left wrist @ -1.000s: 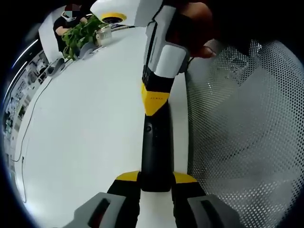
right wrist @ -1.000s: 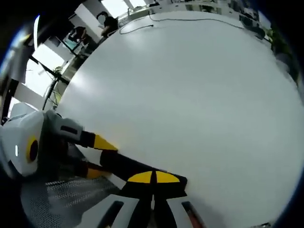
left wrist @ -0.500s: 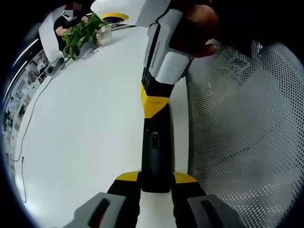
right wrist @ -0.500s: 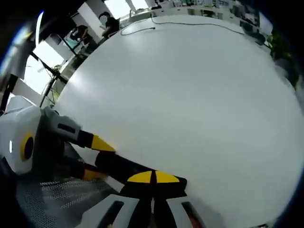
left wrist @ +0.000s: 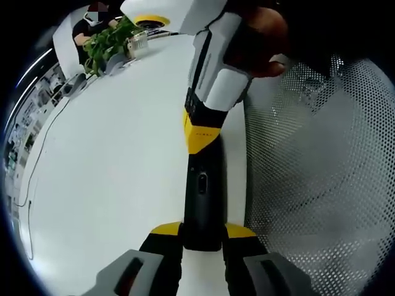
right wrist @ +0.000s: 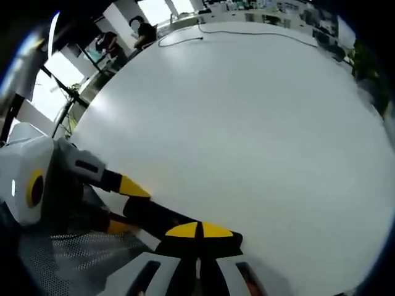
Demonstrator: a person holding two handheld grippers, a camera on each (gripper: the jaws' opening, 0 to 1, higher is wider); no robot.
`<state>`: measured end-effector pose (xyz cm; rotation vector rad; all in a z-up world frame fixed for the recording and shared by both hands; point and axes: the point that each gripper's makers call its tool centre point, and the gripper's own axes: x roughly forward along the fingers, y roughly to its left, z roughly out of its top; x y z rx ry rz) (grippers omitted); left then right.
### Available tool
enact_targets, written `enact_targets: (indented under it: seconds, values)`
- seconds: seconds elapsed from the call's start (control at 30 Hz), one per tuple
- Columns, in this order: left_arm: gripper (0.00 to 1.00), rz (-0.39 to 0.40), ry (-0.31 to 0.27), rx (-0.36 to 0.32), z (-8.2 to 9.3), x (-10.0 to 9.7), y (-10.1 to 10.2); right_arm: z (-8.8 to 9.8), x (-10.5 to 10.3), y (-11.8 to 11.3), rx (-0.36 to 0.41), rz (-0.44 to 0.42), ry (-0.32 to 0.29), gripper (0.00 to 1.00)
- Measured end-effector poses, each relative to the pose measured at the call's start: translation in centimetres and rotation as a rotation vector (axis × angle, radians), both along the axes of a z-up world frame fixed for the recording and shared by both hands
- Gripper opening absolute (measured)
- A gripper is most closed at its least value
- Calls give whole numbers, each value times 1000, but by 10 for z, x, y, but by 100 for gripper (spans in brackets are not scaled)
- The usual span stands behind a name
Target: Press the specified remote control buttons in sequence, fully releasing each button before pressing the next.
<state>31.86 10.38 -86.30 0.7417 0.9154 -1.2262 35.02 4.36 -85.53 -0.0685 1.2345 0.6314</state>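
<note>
Left gripper view: left gripper [left wrist: 202, 237] clamps the near end of a black remote control [left wrist: 202, 197] above the white table [left wrist: 111, 166]; the right gripper [left wrist: 200, 132], jaws together, touches its far end.
Right gripper view: closed yellow tips [right wrist: 199, 231] rest on the remote, held from the left.

Both views were bright and evenly lit. In the right gripper view, daylight entered through windows [right wrist: 162, 7] at the upper left, which were blown out to white, and a soft sheen lay across the white table [right wrist: 247, 123]. Shadows were faint. Fisheye bending curved the table edge in both views, and detail at the margins was smeared. In the left gripper view the plant [left wrist: 106, 41] was soft and the perforated mesh [left wrist: 308, 185] blurred toward the lower right
</note>
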Motion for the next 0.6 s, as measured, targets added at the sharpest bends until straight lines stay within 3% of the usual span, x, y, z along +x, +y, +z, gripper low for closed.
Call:
enact_targets:
  seconds: [0.2,0.33,0.47,0.6]
  values:
    - [24,-3,-4,-1,0,-1,0,1,-5,-1,-11,76,10,0]
    - [24,-3,-4,-2,0,0,0,4,-15,2,8,66,88,0]
    - [24,-4,-4,-1,0,0,0,6,-13,1,-4,79,64,0]
    - [24,-5,-4,-2,0,0,0,6,-17,4,17,72,100,0]
